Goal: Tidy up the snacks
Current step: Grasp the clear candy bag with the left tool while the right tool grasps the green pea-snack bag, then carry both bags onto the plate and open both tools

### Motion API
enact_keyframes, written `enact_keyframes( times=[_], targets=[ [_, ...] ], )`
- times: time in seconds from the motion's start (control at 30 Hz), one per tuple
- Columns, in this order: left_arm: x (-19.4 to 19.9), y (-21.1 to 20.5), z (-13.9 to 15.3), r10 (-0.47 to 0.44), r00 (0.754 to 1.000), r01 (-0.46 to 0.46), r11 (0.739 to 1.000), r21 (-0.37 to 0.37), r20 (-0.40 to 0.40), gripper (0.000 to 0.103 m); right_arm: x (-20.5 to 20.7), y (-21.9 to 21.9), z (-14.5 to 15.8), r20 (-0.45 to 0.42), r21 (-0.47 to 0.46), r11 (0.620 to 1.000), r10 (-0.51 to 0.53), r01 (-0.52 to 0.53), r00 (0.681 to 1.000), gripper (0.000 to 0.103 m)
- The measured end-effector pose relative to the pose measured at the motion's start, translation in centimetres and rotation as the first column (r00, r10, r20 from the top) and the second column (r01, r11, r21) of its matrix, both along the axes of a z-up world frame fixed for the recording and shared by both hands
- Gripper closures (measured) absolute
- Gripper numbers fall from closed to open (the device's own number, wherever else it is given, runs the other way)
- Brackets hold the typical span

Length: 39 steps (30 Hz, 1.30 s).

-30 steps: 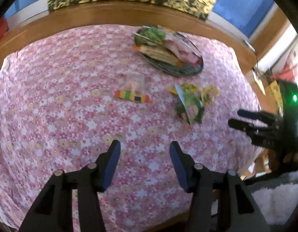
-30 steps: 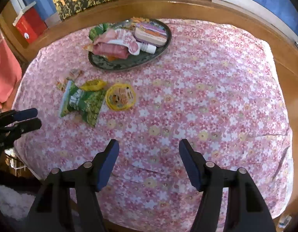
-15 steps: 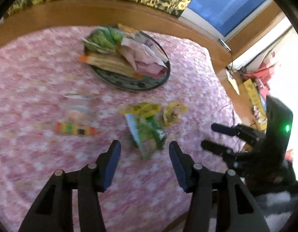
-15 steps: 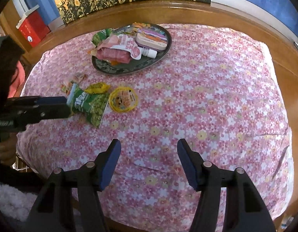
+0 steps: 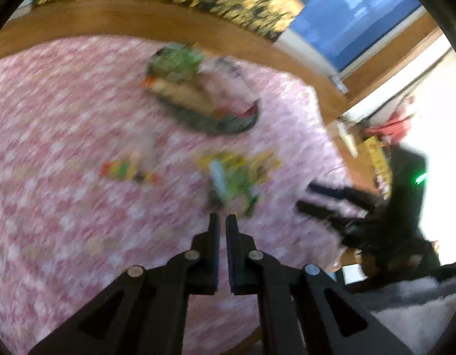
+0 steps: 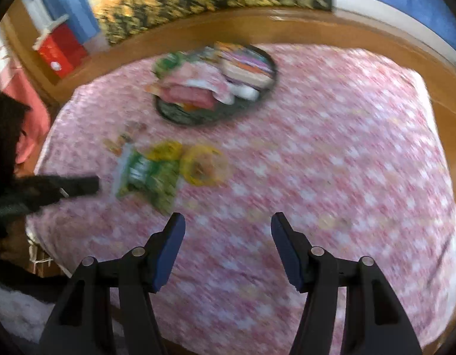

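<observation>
A green snack bag point(image 5: 234, 186) lies on the pink flowered tablecloth point(image 5: 65, 112), with a yellow packet point(image 5: 265, 164) beside it and a striped candy packet point(image 5: 129, 173) to its left. My left gripper point(image 5: 222, 222) is shut and empty, just short of the green bag. A dark oval tray point(image 5: 228, 121) with several snacks stands behind. In the right wrist view the green bag point(image 6: 148, 174), a round yellow packet point(image 6: 204, 164) and the tray point(image 6: 174, 112) show. My right gripper point(image 6: 228, 222) is open and empty over the cloth. Both views are blurred.
The table's wooden rim point(image 6: 316, 29) curves behind the tray. A red box point(image 6: 61, 50) stands at the back left. The right gripper shows at the right of the left wrist view point(image 5: 322, 198); the left gripper shows at the left of the right wrist view point(image 6: 80, 185).
My left gripper has swung toward the green bag and its fingers have closed from wide open to shut. My right gripper stays open and has shifted a little.
</observation>
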<state>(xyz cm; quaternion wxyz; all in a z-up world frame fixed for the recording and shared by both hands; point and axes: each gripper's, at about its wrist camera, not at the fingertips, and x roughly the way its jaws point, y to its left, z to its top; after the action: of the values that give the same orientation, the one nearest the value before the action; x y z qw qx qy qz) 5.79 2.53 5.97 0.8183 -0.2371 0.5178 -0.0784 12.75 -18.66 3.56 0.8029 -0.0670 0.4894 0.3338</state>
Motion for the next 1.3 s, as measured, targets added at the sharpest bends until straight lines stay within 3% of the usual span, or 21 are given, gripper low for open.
enact_keyframes(
  times=[0.1,0.23,0.33,0.43,0.5,0.57,0.63,0.8,0.83,0.87,0.93,1.03,1.1,1.23,1.3],
  targets=[
    [-1.2,1.2,-1.0,0.053,0.997,-0.052,0.999,0.007,-0.051,0.098,0.2,2.2,0.5,-0.006,0.054,0.995,0.081,-0.081,0.997,0.038],
    [-2.4,3.1,-0.9,0.135,0.990,-0.134,0.991,0.020,-0.049,0.087,0.6,5.5,0.4,-0.019,0.079,0.984,0.162,-0.160,0.987,0.020],
    [-3.0,3.8,-0.8,0.163,0.985,-0.161,0.986,0.035,-0.052,0.082,1.1,8.0,-0.9,-0.058,0.069,0.977,0.205,-0.201,0.977,0.020],
    [-3.0,3.9,-0.3,0.164,0.986,-0.163,0.986,0.042,-0.029,0.082,2.0,8.8,-2.5,-0.115,0.038,0.984,0.178,-0.174,0.977,0.042],
    [-2.9,4.0,0.6,0.155,0.988,-0.154,0.985,0.082,0.005,0.074,2.3,8.3,-2.4,-0.120,0.054,0.985,0.171,-0.166,0.978,0.050],
    [-1.9,4.0,1.3,0.155,0.987,-0.159,0.979,0.125,0.038,0.044,2.0,7.9,-2.2,-0.126,0.057,0.982,0.186,-0.180,0.974,0.053],
    [-1.0,4.5,1.6,0.168,0.984,-0.176,0.974,0.141,0.067,0.034,1.6,7.2,-1.9,-0.115,0.051,0.980,0.199,-0.194,0.973,0.054],
    [3.9,5.4,-0.7,0.164,0.986,-0.165,0.983,0.086,0.015,0.037,0.1,4.1,-1.3,-0.097,0.021,0.984,0.179,-0.178,0.979,0.054],
    [5.0,5.2,-1.6,0.156,0.988,-0.155,0.985,0.082,-0.006,0.043,0.1,3.5,-1.3,-0.097,0.017,0.986,0.167,-0.166,0.981,0.054],
    [5.6,4.9,-2.1,0.144,0.989,-0.141,0.985,0.099,-0.023,0.064,0.2,2.5,-1.2,-0.102,0.014,0.990,0.140,-0.139,0.985,0.054],
    [6.1,4.2,-2.4,0.120,0.992,-0.116,0.984,0.133,-0.023,0.065,0.4,0.9,-1.1,-0.106,0.005,0.996,0.088,-0.088,0.990,0.054],
    [5.5,3.4,-1.9,0.053,0.999,-0.052,0.996,0.077,-0.014,0.068,0.7,-1.9,-0.7,-0.107,0.012,1.000,-0.010,0.012,0.994,0.053],
    [4.3,2.2,-1.6,0.002,1.000,0.001,0.994,0.112,-0.028,0.068,0.8,-3.1,-0.7,-0.109,0.010,0.998,-0.065,0.066,0.992,0.053],
    [2.1,0.9,-2.4,-0.057,0.996,0.067,0.987,0.145,-0.073,0.068,1.5,-3.6,-1.7,-0.158,0.010,0.994,-0.104,0.107,0.982,0.053],
    [1.4,1.3,-2.7,-0.040,0.999,0.044,0.991,0.125,-0.032,0.068,2.1,-3.5,-2.1,-0.196,0.057,0.990,-0.114,0.127,0.974,0.053]
  ],
)
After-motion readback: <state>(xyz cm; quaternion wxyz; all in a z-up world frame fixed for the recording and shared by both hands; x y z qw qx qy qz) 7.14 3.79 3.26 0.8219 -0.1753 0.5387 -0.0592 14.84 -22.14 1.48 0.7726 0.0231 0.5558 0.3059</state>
